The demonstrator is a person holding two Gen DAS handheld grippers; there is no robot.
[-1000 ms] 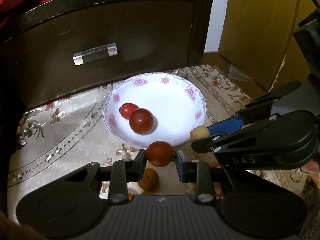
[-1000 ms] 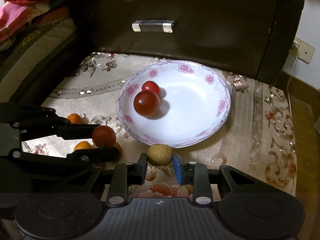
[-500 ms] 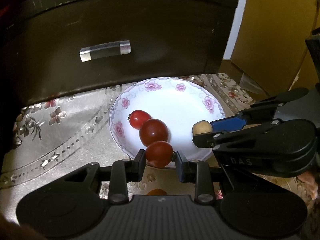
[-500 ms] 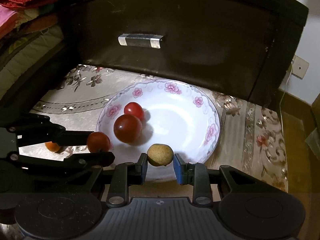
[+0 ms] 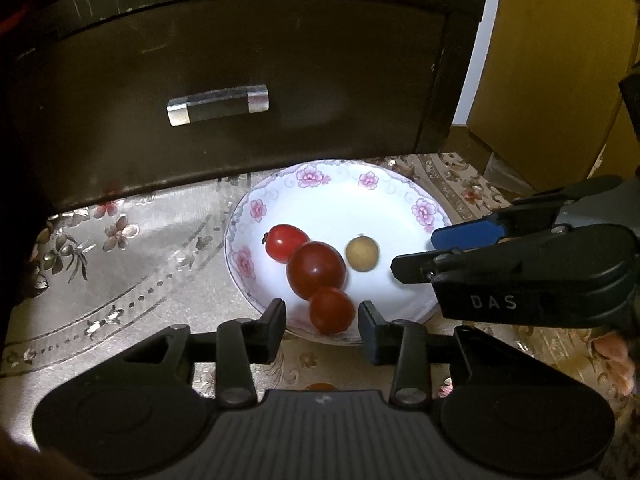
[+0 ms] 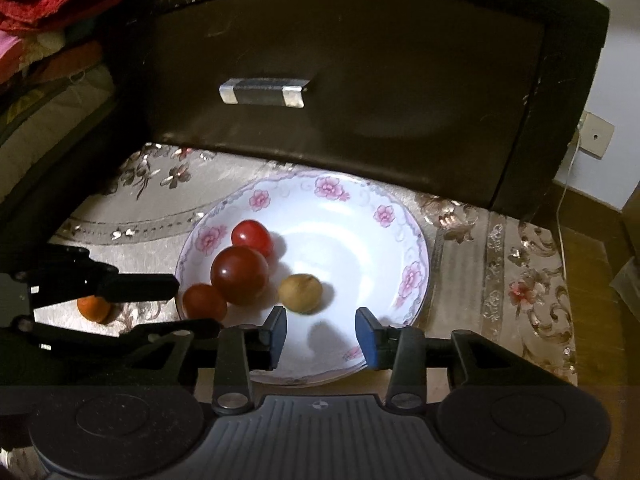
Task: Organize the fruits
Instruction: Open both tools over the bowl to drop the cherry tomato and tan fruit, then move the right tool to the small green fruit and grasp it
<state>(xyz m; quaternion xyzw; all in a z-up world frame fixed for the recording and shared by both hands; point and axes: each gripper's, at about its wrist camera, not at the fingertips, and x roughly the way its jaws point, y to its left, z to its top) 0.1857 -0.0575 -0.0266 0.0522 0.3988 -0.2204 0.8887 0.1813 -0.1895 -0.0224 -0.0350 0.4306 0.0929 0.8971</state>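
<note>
A white plate with pink flowers sits on the patterned cloth. In it lie a small red tomato, a larger dark red tomato, another small red tomato and a tan round fruit. My left gripper is open over the plate's near rim, the small tomato lying loose between its fingers. My right gripper is open just behind the tan fruit, over the plate.
A dark wooden drawer front with a clear handle stands right behind the plate. An orange fruit lies on the cloth left of the plate. Cardboard boxes stand at the right. Folded fabrics are piled at the left.
Both grippers opened. The red tomato left the left gripper and the tan fruit left the right gripper; both now lie in the plate.
</note>
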